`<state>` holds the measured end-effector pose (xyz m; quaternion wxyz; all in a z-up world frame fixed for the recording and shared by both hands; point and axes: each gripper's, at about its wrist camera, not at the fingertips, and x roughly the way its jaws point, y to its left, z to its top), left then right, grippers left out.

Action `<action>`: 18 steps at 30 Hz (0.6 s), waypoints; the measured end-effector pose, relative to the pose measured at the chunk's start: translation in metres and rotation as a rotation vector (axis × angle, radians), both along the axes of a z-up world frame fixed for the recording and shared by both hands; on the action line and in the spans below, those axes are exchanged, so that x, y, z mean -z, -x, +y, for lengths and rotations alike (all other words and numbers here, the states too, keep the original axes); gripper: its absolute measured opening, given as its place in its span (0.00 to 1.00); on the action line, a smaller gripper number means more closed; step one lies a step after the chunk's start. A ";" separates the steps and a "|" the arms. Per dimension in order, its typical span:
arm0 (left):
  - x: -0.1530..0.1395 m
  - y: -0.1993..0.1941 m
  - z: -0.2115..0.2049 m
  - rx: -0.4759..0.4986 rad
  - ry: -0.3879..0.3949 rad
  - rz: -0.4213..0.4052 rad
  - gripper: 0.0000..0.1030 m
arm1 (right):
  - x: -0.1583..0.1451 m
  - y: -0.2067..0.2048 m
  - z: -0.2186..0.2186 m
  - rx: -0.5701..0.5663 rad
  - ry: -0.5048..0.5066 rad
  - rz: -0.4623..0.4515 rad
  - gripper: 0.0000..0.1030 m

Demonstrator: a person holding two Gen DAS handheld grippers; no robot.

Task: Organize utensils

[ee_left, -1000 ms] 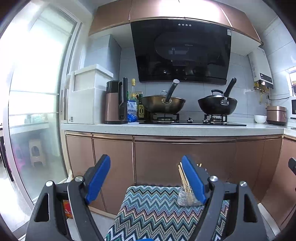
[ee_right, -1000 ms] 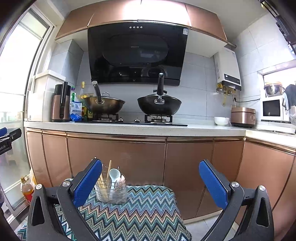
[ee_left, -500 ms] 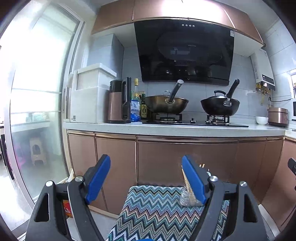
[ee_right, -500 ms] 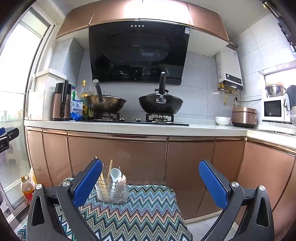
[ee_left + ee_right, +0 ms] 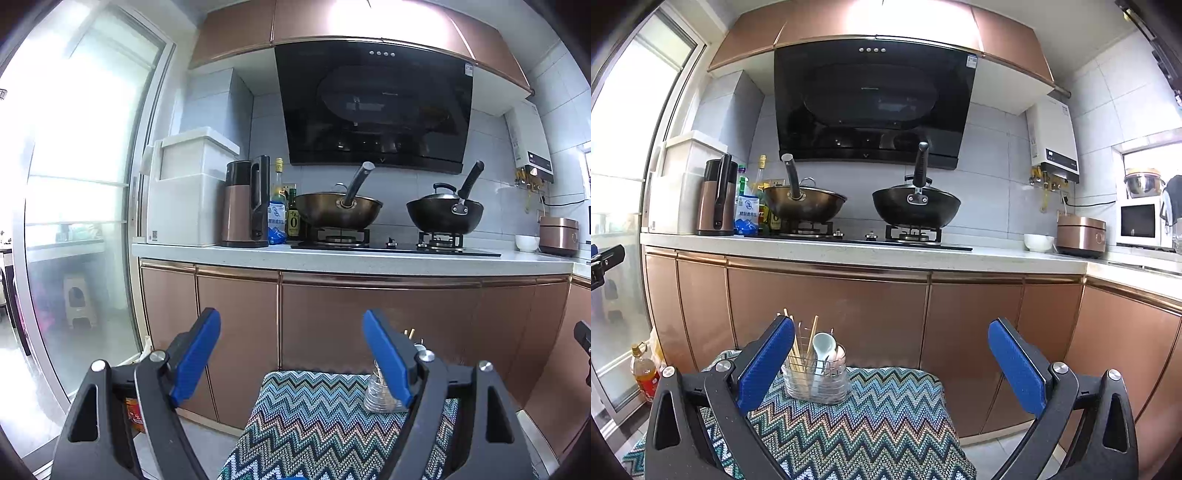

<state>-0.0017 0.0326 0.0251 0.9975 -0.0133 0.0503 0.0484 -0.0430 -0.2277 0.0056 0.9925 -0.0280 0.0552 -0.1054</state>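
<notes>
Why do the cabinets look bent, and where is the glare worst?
Both views: the fisheye lens bows straight edges near the rim, such as the countertop. Left wrist view: the glass door is washed out by daylight. Both views: the upper cabinets carry a blown-out glare patch; the utensil holder stays sharp.

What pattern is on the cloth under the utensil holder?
Multicoloured zigzag, teal, white and brown, on the cloth; clearest in the right wrist view.

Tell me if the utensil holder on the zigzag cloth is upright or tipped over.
Upright. The holder stands on its base on the cloth, with chopsticks and a spoon pointing up out of it.
</notes>
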 end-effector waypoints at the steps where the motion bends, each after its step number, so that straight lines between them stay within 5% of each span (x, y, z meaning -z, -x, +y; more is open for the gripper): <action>1: 0.000 0.000 0.000 0.001 0.000 0.000 0.76 | -0.001 0.001 0.000 0.002 0.001 -0.002 1.00; 18: -0.002 0.008 0.007 -0.011 0.010 -0.010 0.76 | -0.007 0.009 0.011 0.012 0.051 -0.010 1.00</action>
